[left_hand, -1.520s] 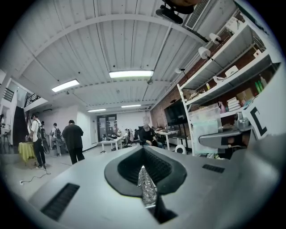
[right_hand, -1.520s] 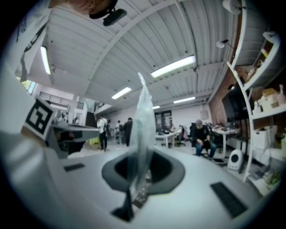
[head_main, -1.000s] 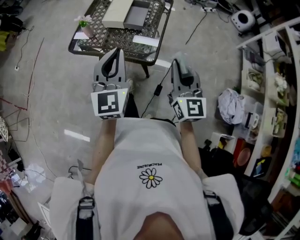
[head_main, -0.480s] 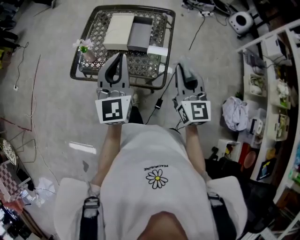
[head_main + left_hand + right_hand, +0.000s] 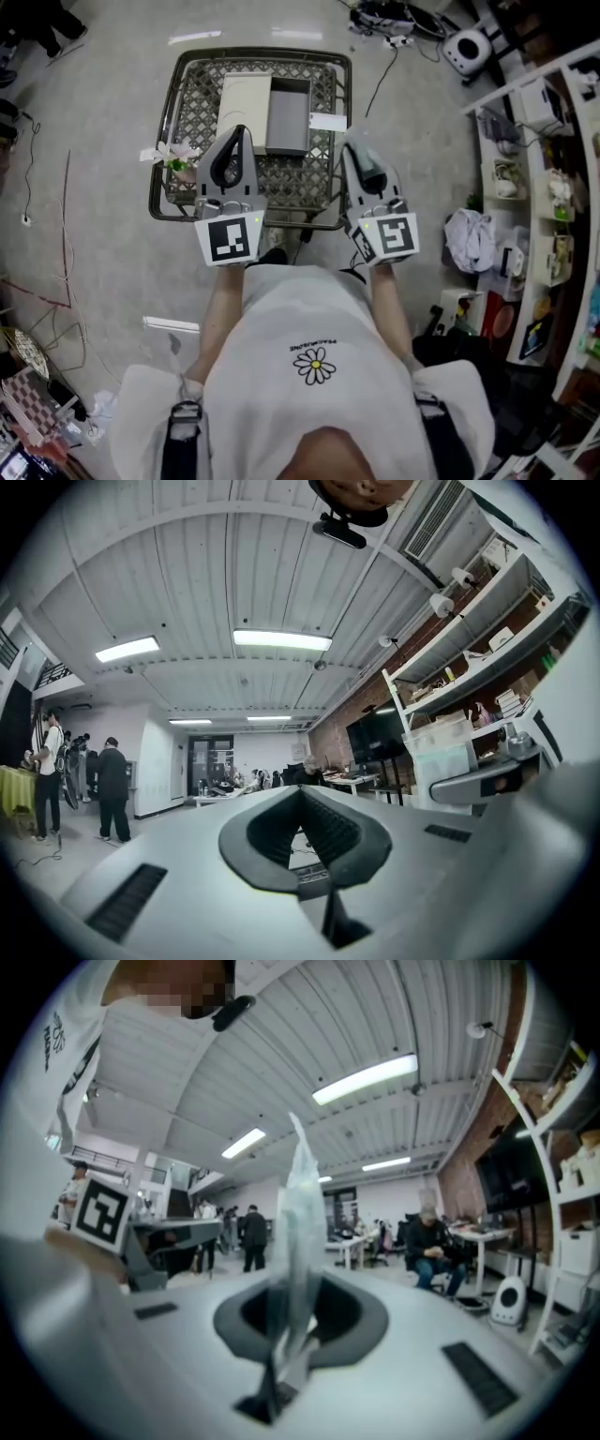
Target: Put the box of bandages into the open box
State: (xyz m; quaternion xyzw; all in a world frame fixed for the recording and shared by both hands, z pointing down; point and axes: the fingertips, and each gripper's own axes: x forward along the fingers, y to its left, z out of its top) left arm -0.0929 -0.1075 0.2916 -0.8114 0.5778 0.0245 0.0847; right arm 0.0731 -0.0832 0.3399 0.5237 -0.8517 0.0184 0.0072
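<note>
We find the 2 gripper views brightly lit by ceiling strip lights (image 5: 281,639), curving hard toward dark round edges, with the nearest foreground blurred. In the head view the floor (image 5: 94,234) shows pale glare streaks.

Only legible txt: tiny upside-down line on white shirt (image 5: 323,412), just above daisy print (image 5: 316,365), approx. "PEACEMINUSONE". Cubes on left gripper (image 5: 238,132) & right gripper (image 5: 348,147), beyond daisy: b/w square code markers, patterns only.
</note>
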